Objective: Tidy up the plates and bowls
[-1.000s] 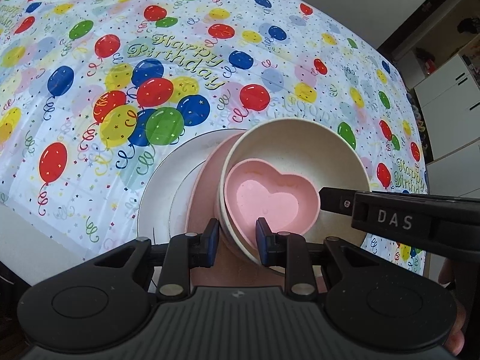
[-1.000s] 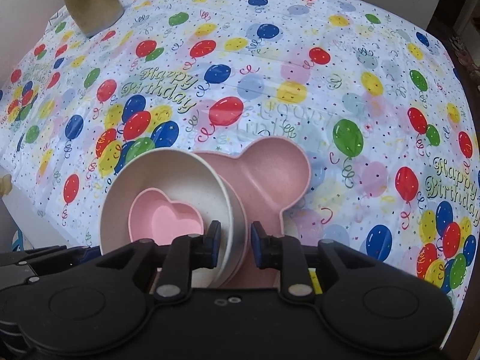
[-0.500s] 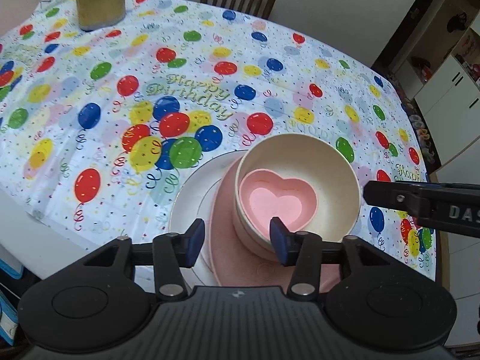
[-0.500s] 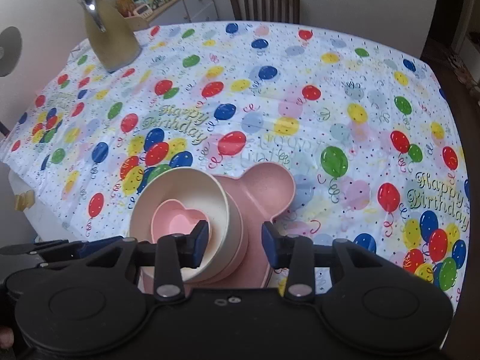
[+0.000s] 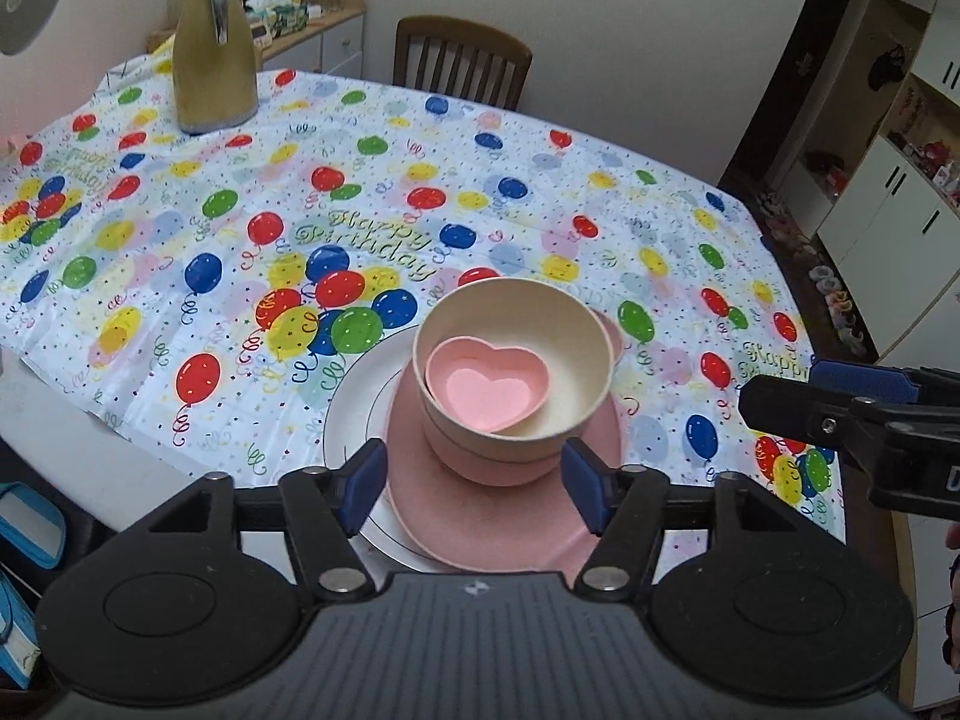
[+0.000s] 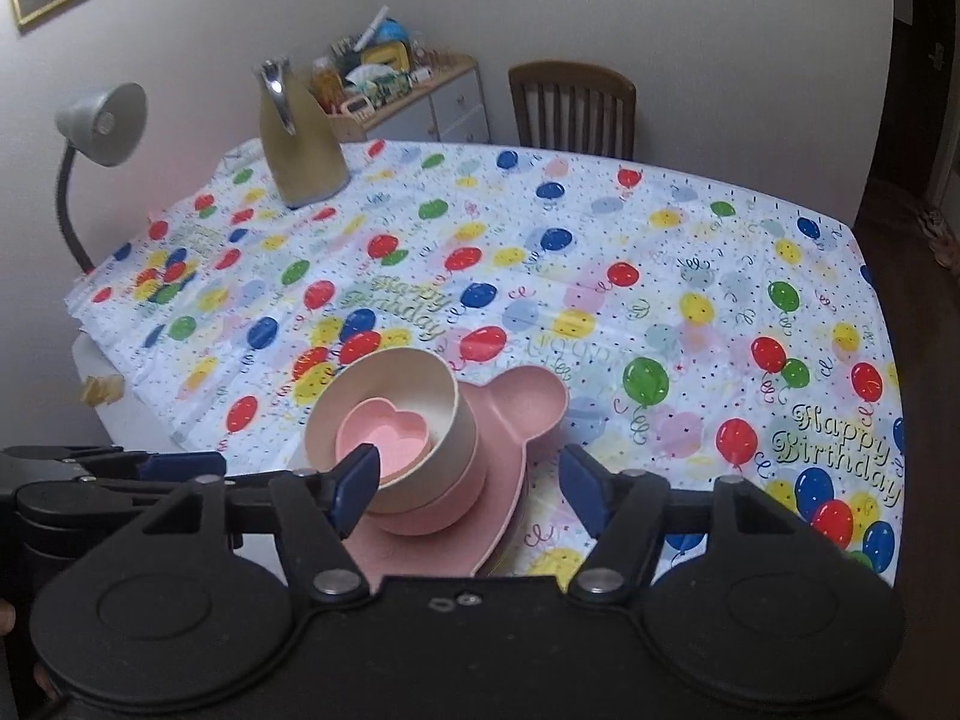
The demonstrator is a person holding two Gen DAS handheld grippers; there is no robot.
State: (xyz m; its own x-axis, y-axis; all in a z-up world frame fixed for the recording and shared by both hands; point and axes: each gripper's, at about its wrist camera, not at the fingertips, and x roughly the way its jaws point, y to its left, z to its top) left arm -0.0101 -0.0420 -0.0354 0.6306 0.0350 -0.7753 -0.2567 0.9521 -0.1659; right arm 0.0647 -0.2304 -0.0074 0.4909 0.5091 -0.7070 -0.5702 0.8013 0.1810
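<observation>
The left gripper (image 5: 474,483) and right gripper (image 6: 468,486) hang above the near table edge, blue-padded jaws opening with nothing clamped. Below sits a stack: glossy white plate (image 5: 360,402), matte pink eared plate (image 6: 522,405), what looks like a pink bowl, cream bowl (image 5: 564,324), heart-shaped pink dish (image 5: 489,387). Farther off stands an olive jug (image 5: 210,60) on the balloon-print tablecloth (image 5: 540,192).

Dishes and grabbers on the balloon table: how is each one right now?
heart bowl: nested inside cream bowl
cream bowl: upright, stacked in pink bowl
pink bowl: on pink plate
pink plate: on white plate
white plate: bottom of stack
left gripper: opening, empty
right gripper: opening, empty
</observation>
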